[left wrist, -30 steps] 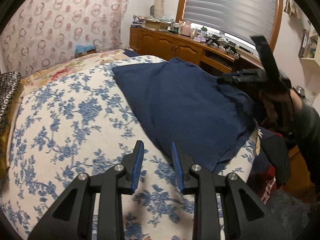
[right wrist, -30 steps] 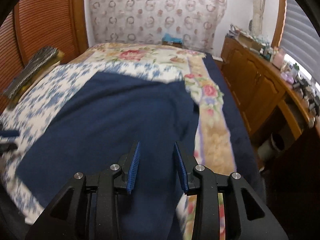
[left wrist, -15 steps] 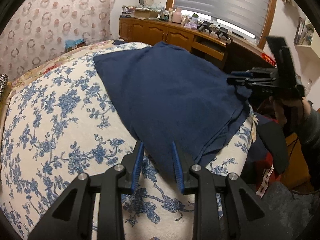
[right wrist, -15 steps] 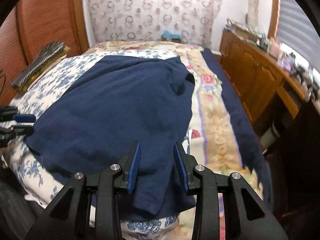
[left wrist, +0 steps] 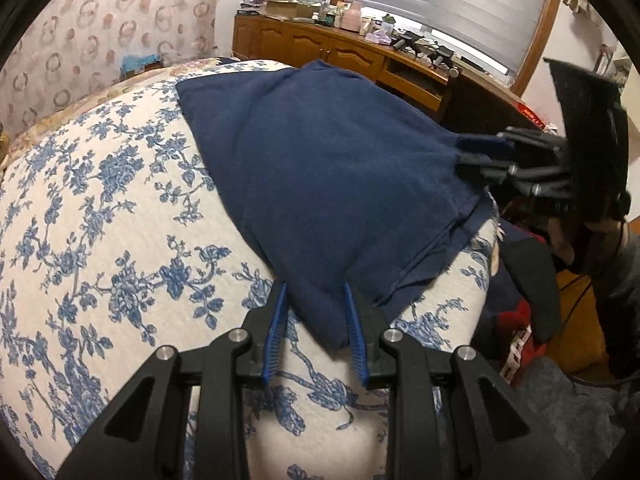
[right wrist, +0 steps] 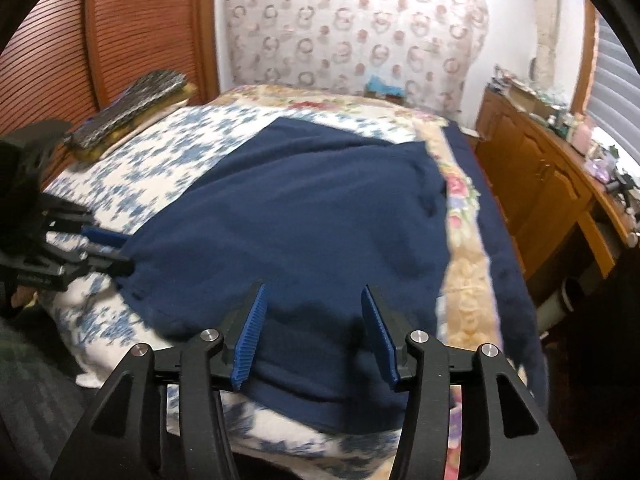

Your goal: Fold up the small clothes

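Lying spread on a cream bedspread with blue flower print (left wrist: 120, 208): one navy-blue knit garment (left wrist: 320, 168), its near edge at the bed's end. Left gripper (left wrist: 316, 328): jaws narrow, a garment corner between the blue pads; whether they pinch it cannot be told. Right gripper (right wrist: 316, 328): jaws opening over the garment's near hem, which lies between them.

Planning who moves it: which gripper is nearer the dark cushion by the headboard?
Left. The left gripper is at the navy garment's corner on the cushion's side of the bed; the right gripper, jaws opening around the hem, is farther away.
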